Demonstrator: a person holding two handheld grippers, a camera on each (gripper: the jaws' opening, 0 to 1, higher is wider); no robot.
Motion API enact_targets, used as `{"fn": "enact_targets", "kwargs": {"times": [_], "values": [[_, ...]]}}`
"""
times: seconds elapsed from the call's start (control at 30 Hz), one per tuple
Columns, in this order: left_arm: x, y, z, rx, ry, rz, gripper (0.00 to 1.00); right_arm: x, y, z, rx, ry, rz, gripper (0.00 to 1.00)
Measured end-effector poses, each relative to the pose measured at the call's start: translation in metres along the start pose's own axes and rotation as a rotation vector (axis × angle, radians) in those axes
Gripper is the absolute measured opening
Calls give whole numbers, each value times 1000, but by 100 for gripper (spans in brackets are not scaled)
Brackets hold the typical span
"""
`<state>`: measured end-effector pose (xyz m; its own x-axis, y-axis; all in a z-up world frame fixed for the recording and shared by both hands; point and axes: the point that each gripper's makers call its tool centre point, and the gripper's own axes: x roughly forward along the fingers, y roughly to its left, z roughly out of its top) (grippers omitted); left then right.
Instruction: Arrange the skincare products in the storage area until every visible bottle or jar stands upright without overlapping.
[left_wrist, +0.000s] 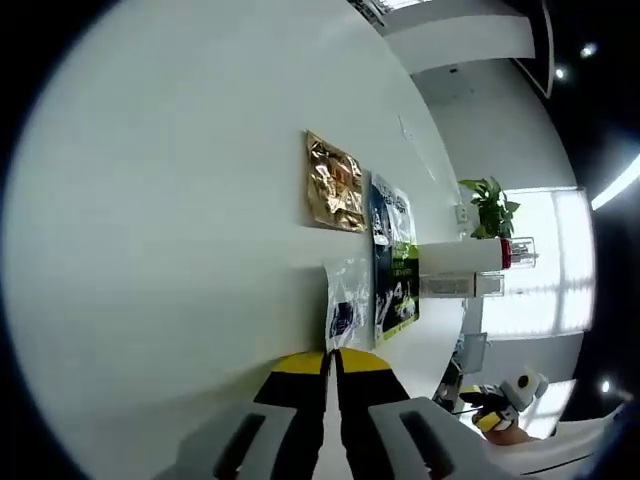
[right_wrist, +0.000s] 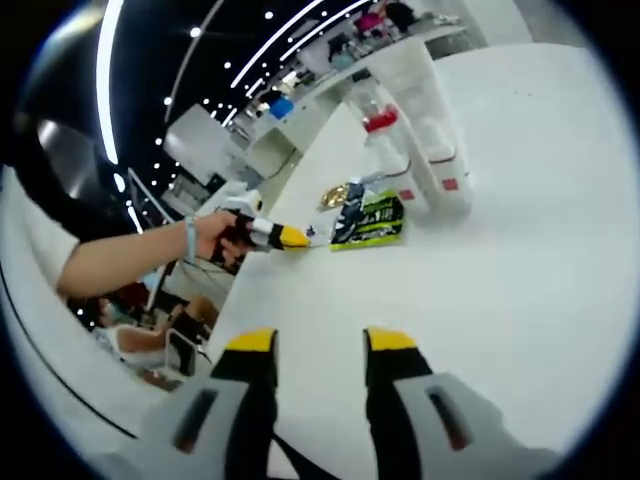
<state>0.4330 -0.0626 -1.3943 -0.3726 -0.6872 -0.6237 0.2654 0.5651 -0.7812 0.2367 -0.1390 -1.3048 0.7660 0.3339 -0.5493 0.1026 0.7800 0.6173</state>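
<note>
Two bottles stand upright on the white table: a tall white bottle and a clear bottle with a red cap. Beside them lie flat sachets: a gold one, a dark and green one and a clear one with a blue print. My left gripper is shut, its yellow tips at the clear sachet's near edge; whether they pinch it I cannot tell. My right gripper is open over bare table, well short of the items.
A person's hand and forearm hold the left gripper at the table's edge. A potted plant stands behind the bottles. The right gripper appears off the table edge. Counters and ceiling lights lie beyond.
</note>
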Motion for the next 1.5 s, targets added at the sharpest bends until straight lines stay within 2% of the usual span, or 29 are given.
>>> {"fn": "enact_targets", "kwargs": {"times": [0.5, 0.73, 1.2, 1.5], "values": [[0, -2, -3, -35, 29, -36, 3, 2, 2, -6, -6, 23, 1, 32], [-2, -1, 0, -41, 38, -37, 4, 3, 1, -8, -5, 28, -3, 32], [-3, -2, 0, -101, 84, -47, 5, 7, 1, -7, -1, 29, 1, 32], [-4, -5, -2, -127, 121, -51, 10, 7, 0, -4, 3, 18, -2, 31]]}}
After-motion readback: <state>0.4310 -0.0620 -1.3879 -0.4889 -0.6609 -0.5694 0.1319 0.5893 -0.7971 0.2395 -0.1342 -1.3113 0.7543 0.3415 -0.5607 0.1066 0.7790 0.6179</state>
